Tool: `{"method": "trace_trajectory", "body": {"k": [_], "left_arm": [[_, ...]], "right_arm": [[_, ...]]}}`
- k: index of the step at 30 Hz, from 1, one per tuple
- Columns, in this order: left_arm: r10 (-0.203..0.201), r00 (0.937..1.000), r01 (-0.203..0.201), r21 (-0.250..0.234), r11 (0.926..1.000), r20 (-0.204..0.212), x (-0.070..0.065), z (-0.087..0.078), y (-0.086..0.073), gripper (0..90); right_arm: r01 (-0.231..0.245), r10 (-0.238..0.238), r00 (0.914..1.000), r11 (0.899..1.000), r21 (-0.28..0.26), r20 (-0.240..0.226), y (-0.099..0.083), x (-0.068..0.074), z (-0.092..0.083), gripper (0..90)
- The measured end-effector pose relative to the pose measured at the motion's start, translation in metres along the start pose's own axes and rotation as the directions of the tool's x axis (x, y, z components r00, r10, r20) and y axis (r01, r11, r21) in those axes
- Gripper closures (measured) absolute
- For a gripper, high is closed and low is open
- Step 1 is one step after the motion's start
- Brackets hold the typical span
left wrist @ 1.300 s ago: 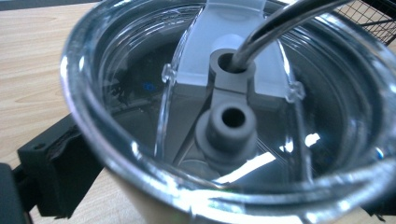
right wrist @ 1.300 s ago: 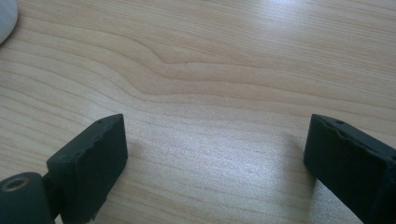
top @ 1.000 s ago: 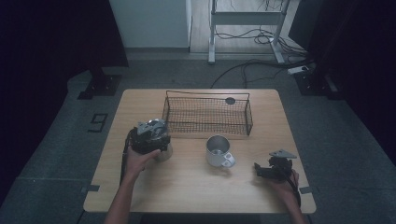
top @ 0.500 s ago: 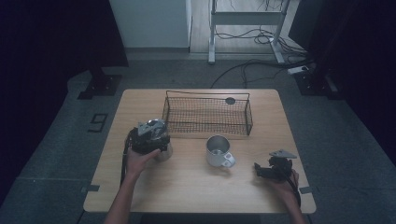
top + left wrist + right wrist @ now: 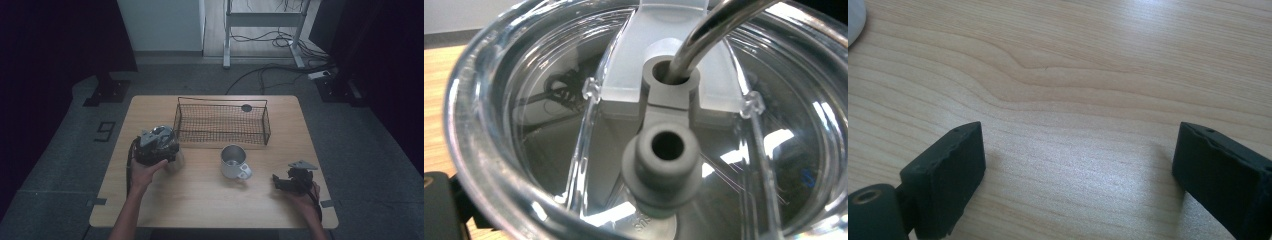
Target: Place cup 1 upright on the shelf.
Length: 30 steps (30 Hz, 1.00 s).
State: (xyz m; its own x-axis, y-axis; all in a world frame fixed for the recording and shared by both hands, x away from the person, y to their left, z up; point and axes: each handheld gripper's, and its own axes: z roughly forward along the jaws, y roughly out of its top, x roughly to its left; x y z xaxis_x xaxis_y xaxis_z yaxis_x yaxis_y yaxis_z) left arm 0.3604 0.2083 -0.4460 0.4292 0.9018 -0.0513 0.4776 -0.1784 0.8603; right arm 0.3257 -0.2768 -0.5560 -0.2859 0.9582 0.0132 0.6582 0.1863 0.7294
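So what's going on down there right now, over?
Left gripper at clear lidded tumbler, grip unclear. Right gripper open, nothing between. Steel mug, wire basket nearby.

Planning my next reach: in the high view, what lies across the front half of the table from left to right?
Left gripper over the clear lidded cup → metal mug → right gripper.
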Motion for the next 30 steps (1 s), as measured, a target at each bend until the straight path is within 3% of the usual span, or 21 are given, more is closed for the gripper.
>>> {"method": "trace_trajectory", "body": {"k": [16, 30], "left_arm": [[-0.002, 1.0000, 0.002, -0.010, 1.0000, 0.000, -0.001, -0.008, 0.005, 4.0], [0.003, 1.0000, -0.002, -0.030, 0.9995, 0.001, -0.003, -0.015, 0.023, 4.0]], "right_arm": [[-0.004, 0.004, 1.0000, 1.000, -0.002, 0.004, 0.000, 0.000, 0.000, 7.3], [-0.007, 0.007, 1.0000, 1.000, -0.002, 0.007, 0.000, 0.000, 0.000, 7.4]]}}
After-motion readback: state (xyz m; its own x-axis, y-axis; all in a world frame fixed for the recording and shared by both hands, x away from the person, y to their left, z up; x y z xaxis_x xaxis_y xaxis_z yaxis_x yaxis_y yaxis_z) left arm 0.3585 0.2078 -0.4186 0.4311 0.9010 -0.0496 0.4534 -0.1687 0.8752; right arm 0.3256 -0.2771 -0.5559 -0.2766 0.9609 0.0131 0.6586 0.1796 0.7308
